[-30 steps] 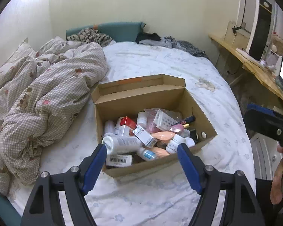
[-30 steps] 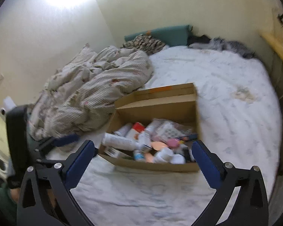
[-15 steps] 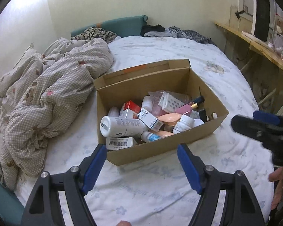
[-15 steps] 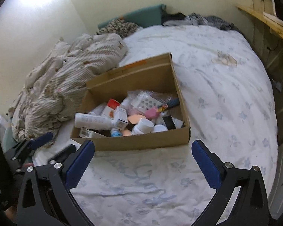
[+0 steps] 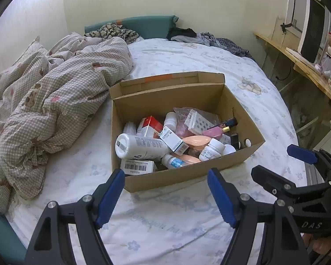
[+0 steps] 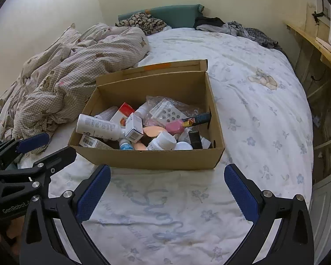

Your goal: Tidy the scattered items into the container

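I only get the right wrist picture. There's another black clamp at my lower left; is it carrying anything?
Observer: No. In the left wrist view the left gripper is open, with nothing between its blue pads. It points at the cardboard box.
Operator: And that wooden shelf at my right edge, what's on it?
Observer: A tall white-framed black panel stands at the wooden shelf; your view cuts it off.

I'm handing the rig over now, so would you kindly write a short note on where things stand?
Left claw: open, empty, hovering before the box.
Right claw: open, empty, likewise.
Brown cardboard box sits open on the white floral bedsheet, already holding the white bottles, small cartons and other small items.
No stray items visible on the sheet; check beside the checked quilt, then finish.
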A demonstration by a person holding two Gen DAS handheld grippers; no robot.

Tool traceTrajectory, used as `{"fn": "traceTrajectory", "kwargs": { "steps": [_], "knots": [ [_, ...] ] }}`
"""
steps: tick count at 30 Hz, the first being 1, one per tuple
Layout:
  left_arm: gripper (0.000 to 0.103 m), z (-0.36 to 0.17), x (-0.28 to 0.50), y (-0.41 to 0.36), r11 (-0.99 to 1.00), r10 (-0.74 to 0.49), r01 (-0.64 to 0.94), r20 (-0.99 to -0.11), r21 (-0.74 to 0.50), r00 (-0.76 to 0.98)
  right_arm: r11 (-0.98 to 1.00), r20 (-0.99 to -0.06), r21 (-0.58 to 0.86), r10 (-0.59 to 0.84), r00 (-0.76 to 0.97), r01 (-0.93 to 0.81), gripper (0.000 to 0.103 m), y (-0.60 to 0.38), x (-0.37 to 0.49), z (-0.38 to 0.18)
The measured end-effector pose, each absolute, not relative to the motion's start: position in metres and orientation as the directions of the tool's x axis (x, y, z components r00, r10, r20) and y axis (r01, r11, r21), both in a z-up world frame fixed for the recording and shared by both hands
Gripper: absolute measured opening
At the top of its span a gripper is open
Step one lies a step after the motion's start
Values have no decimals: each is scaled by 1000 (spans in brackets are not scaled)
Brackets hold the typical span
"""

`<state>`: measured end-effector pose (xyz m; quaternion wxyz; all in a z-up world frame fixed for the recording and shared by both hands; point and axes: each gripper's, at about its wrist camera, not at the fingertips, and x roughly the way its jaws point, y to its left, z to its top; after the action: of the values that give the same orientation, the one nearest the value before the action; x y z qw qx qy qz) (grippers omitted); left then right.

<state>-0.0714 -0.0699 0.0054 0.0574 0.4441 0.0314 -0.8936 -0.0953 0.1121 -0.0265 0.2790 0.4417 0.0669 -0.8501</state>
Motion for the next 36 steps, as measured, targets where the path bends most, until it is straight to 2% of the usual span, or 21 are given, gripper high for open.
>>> {"fn": "traceTrajectory", "kwargs": {
  "steps": [36],
  "knots": [
    [78,4,-72,-69,-991,-94,130,-804,22,-588,-832,-795,138,-417,-440,538,103,110,-97,-31]
  ]
}}
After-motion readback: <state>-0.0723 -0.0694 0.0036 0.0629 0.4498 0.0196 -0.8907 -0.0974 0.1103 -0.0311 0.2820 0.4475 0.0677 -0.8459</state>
